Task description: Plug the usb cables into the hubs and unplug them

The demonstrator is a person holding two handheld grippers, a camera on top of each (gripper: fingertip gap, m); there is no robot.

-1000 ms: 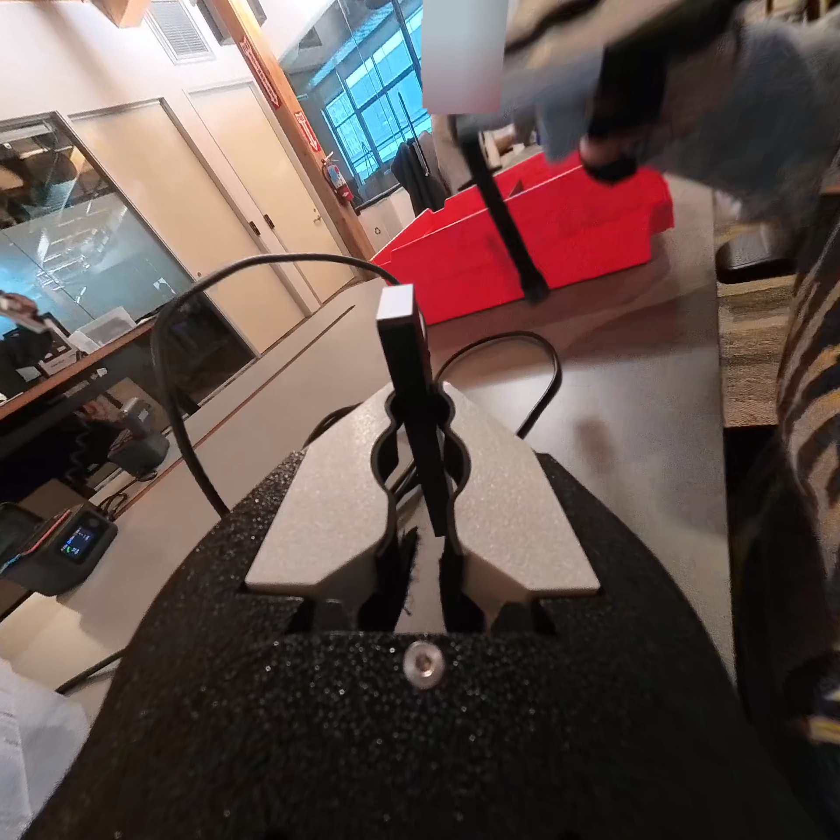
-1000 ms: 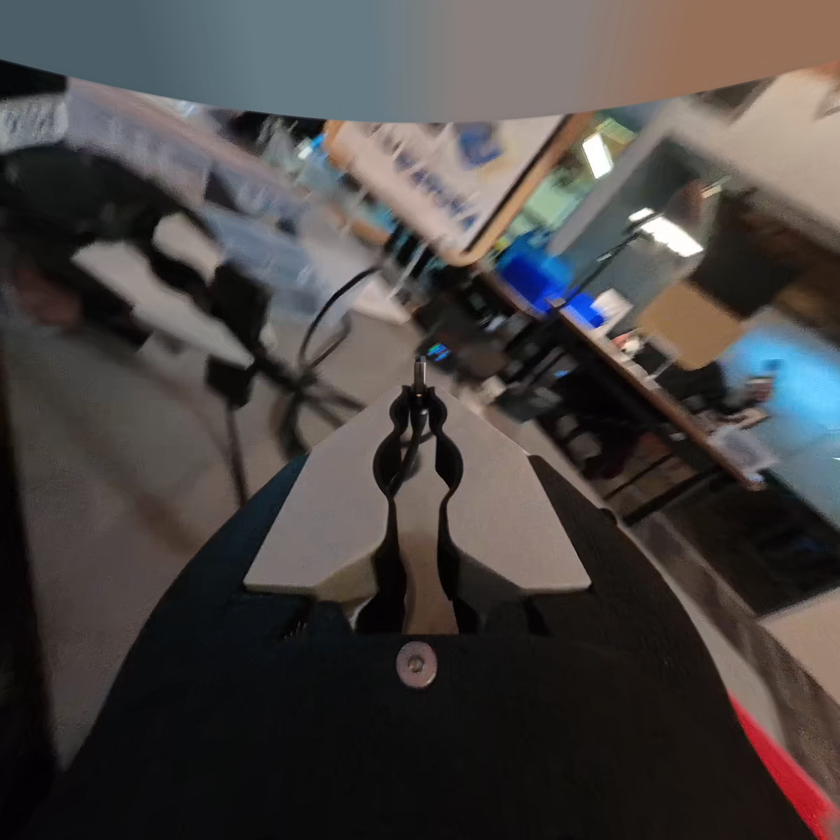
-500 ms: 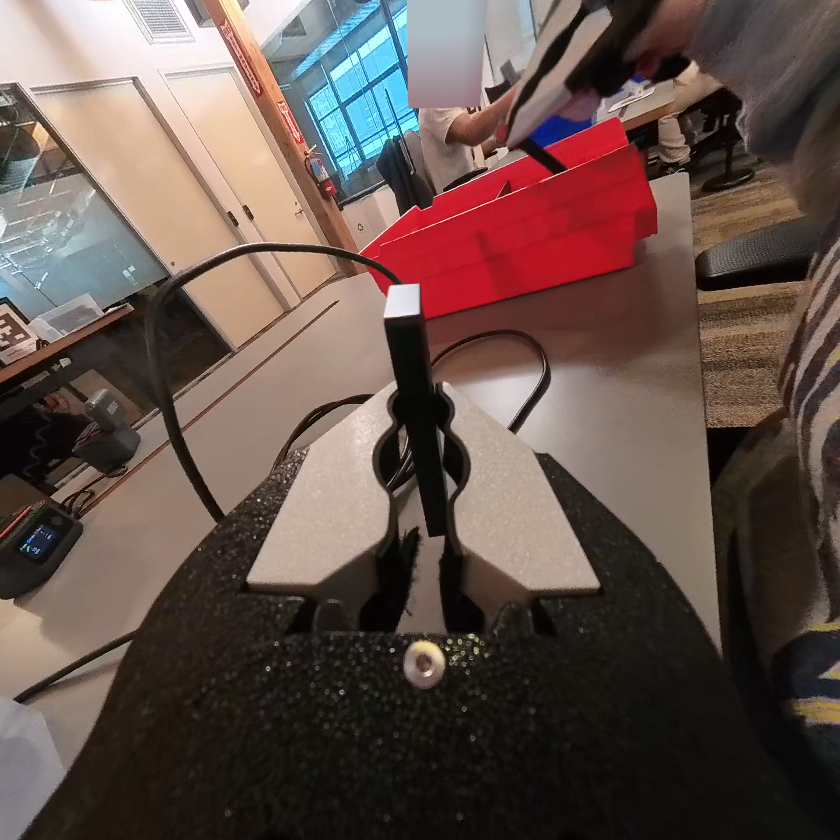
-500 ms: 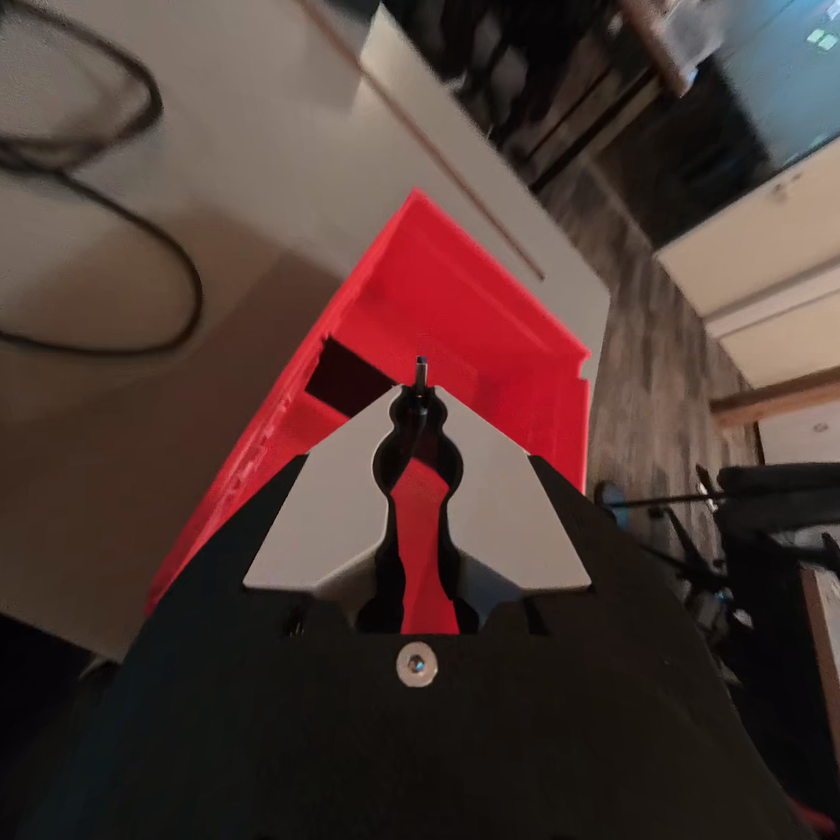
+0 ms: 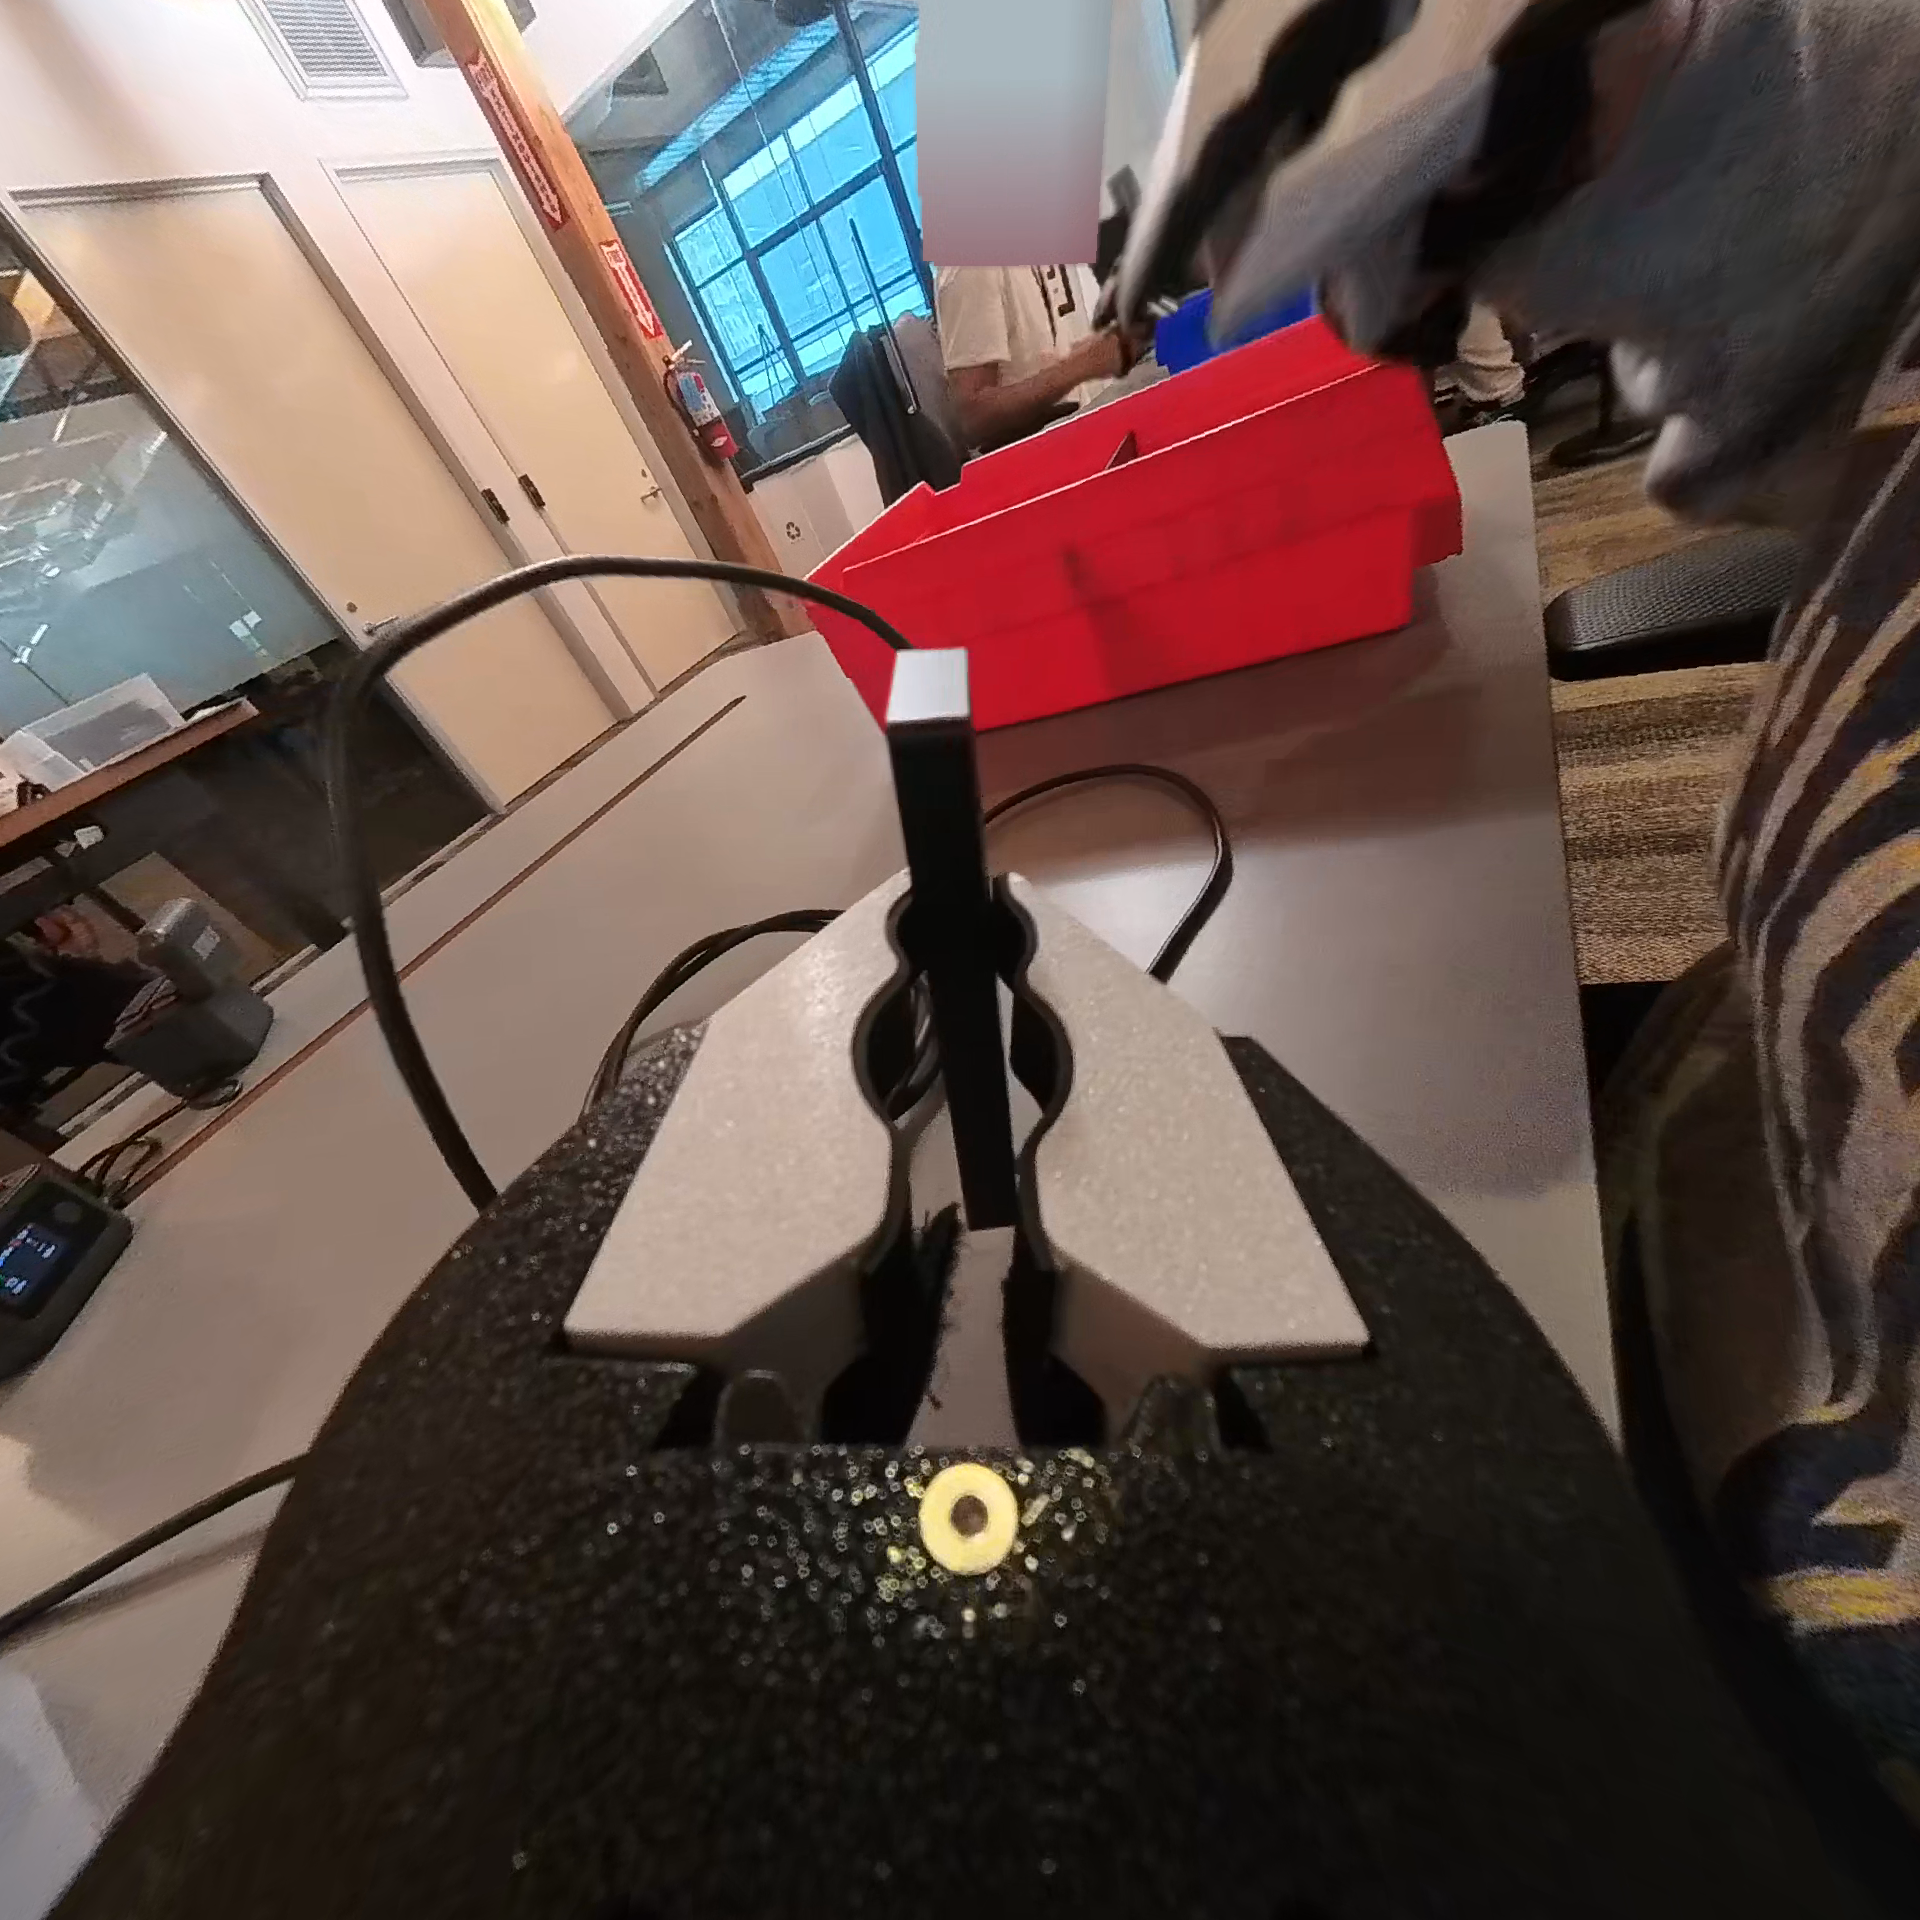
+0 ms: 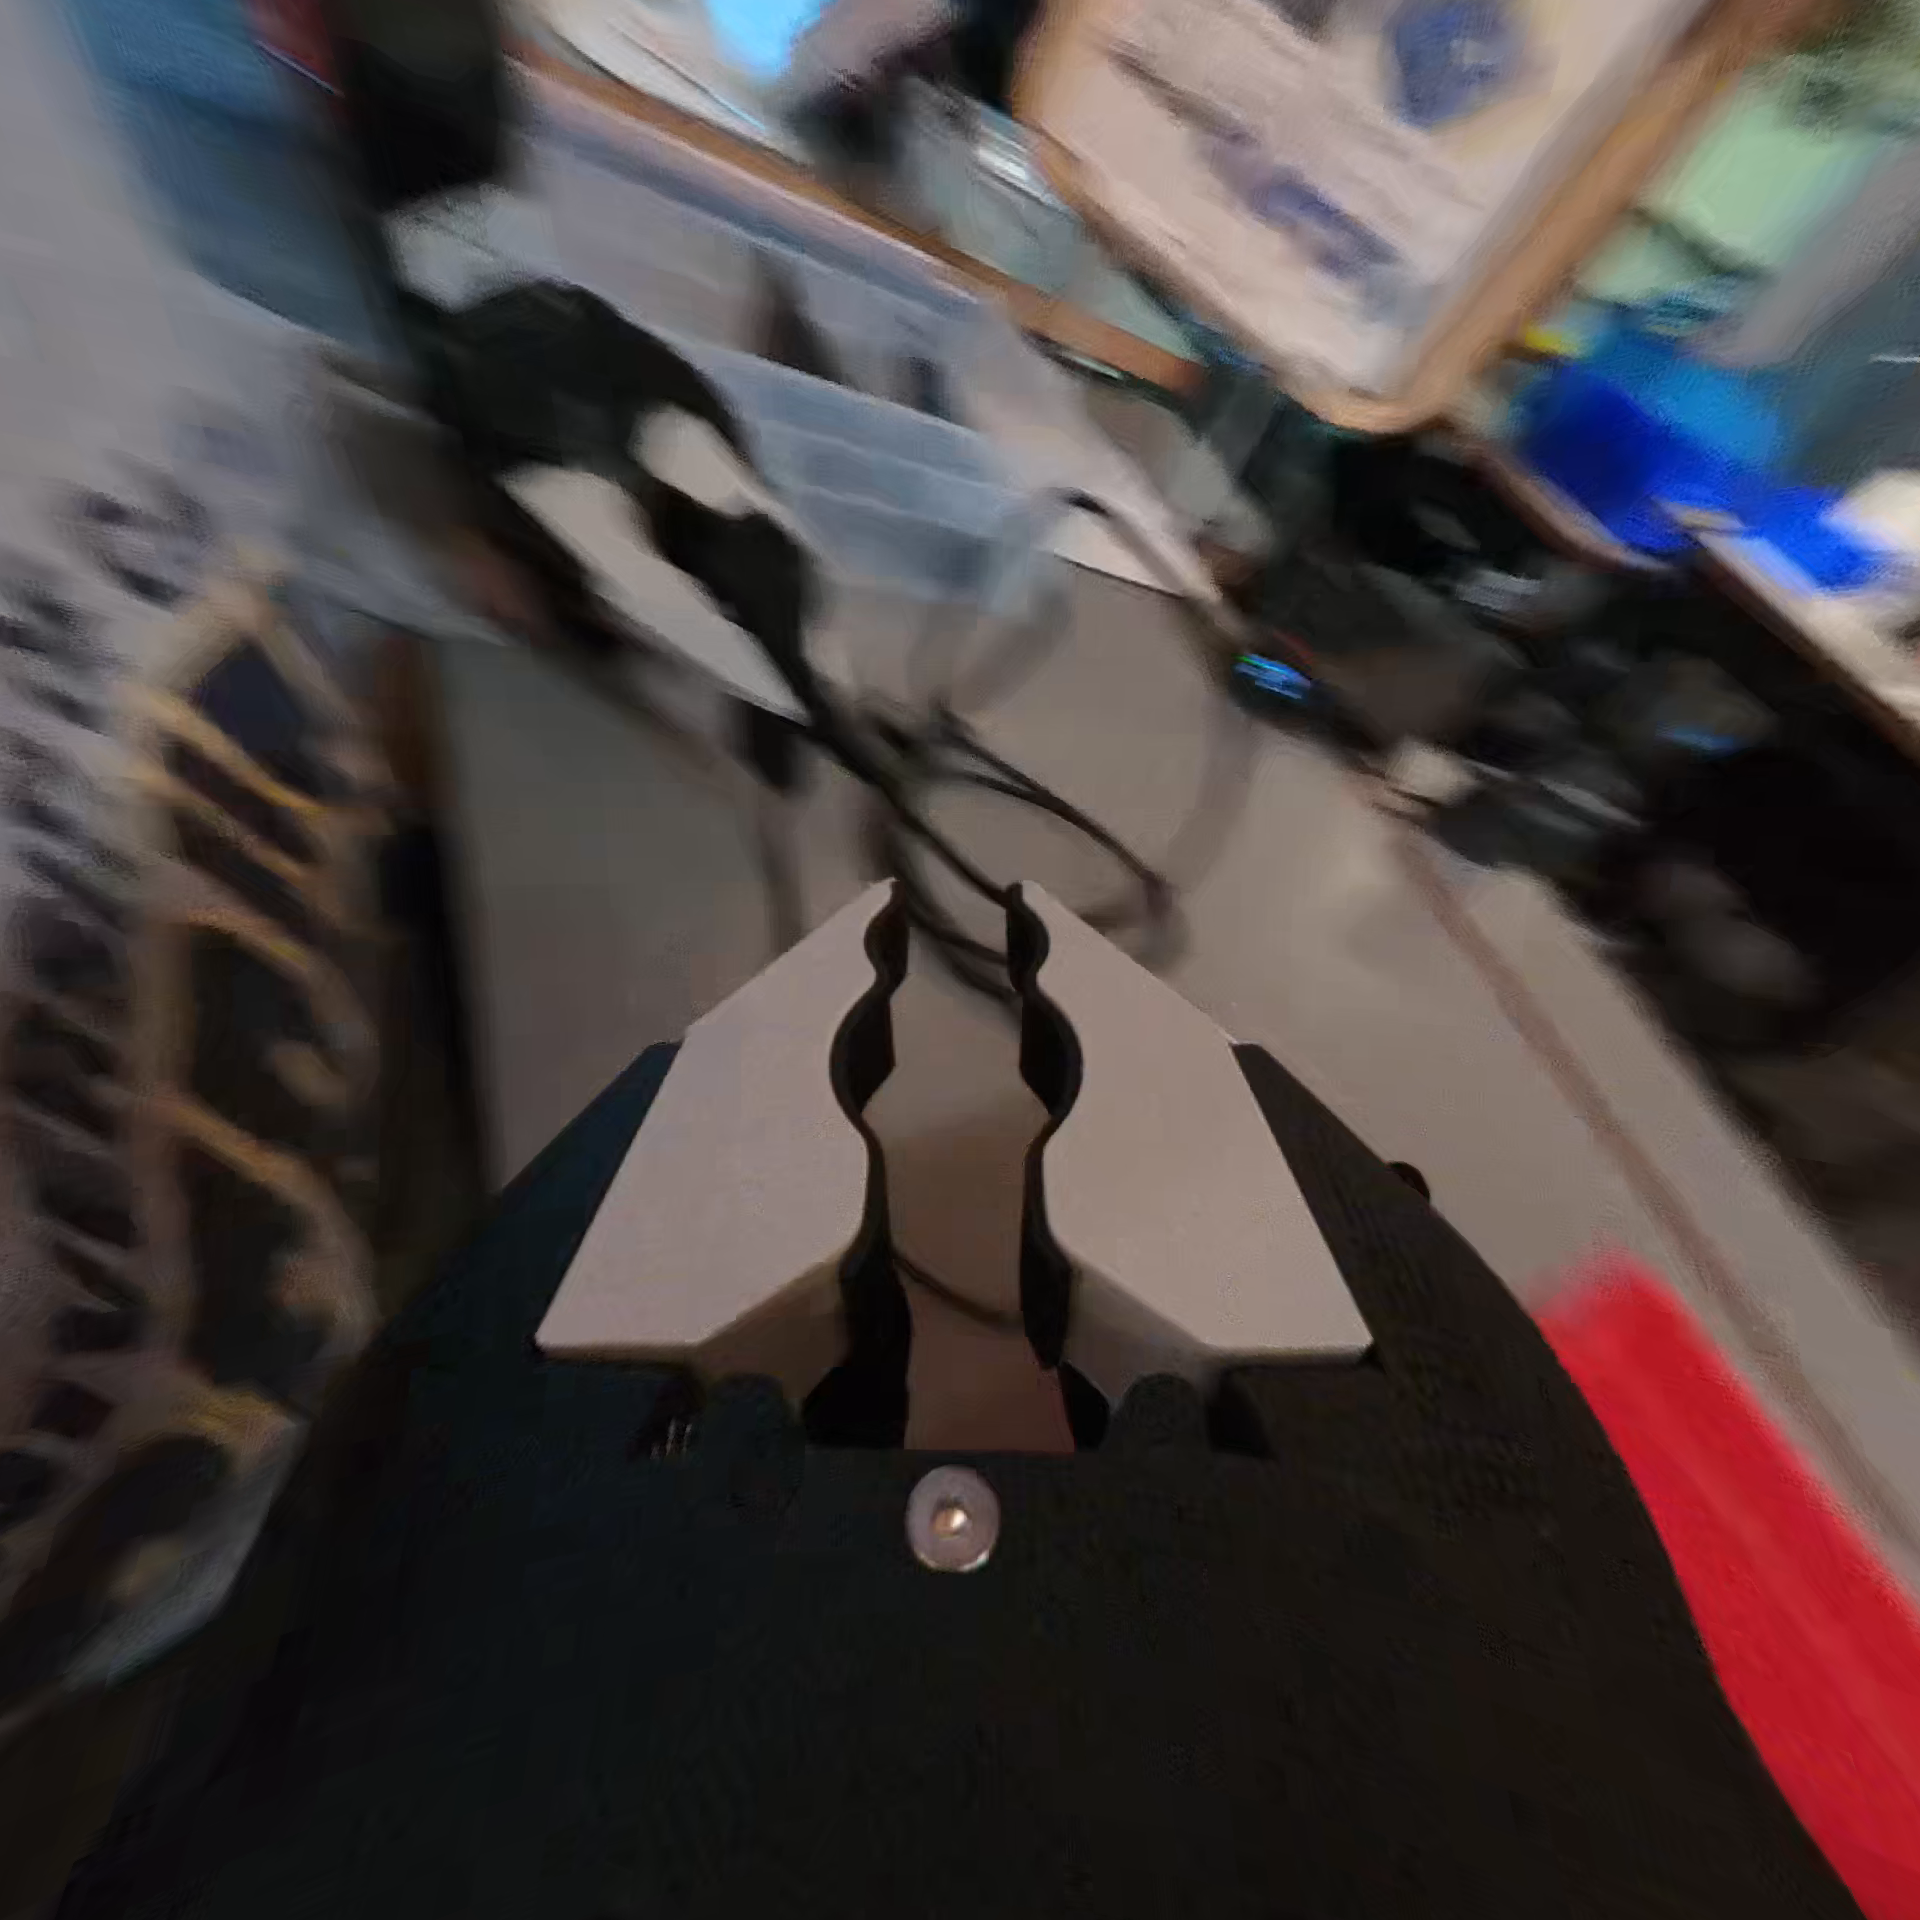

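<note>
Right gripper point(image 6: 954, 894) has released its cable, jaws now parted.

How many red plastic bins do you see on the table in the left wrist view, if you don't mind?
1. The red plastic bin sits at the grey table's far end, beyond the slim black hub clamped in the left gripper. Others may be hidden out of view.

Red bin point(image 5: 1195, 561) sits far down the grey table point(image 5: 1351, 935); fire extinguisher point(image 5: 698, 407) hangs beyond it, left.
</note>
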